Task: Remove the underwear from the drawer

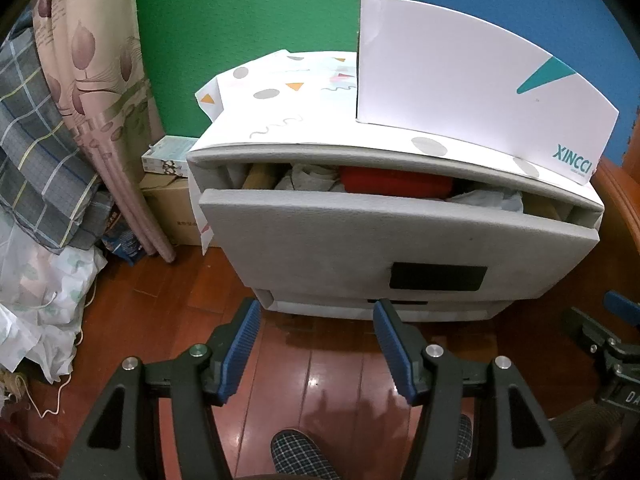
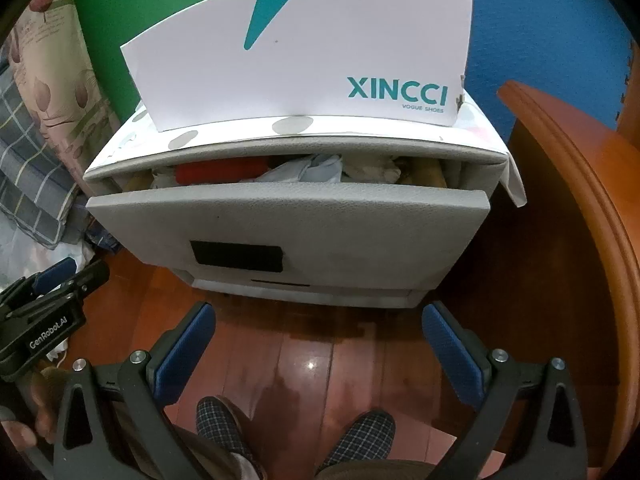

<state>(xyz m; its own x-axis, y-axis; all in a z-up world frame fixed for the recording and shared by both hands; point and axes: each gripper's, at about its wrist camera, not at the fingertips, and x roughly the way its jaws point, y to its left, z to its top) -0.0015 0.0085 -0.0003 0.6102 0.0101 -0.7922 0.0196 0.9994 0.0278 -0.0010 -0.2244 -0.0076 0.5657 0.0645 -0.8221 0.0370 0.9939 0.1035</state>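
Note:
A grey drawer [image 1: 340,240] [image 2: 288,220] of a small fabric chest stands pulled partly out. Inside lie crumpled pale garments [image 1: 308,178] [image 2: 312,170] and a red item [image 1: 396,182] [image 2: 220,172]; which piece is underwear I cannot tell. My left gripper [image 1: 316,312] hangs over the floor in front of the drawer, its jaws apart with nothing between them. My right gripper [image 2: 318,314] also hovers before the chest, spread wide and empty. The left gripper [image 2: 60,276] shows at the left edge of the right wrist view.
A white XINCCI shoe box [image 1: 472,80] [image 2: 304,56] stands on the chest top. Curtain [image 1: 92,80] and plaid bedding [image 1: 36,168] crowd the left; a wooden furniture edge [image 2: 580,208] rises on the right. A person's slippered feet [image 2: 372,436] rest on the wood floor [image 1: 160,320].

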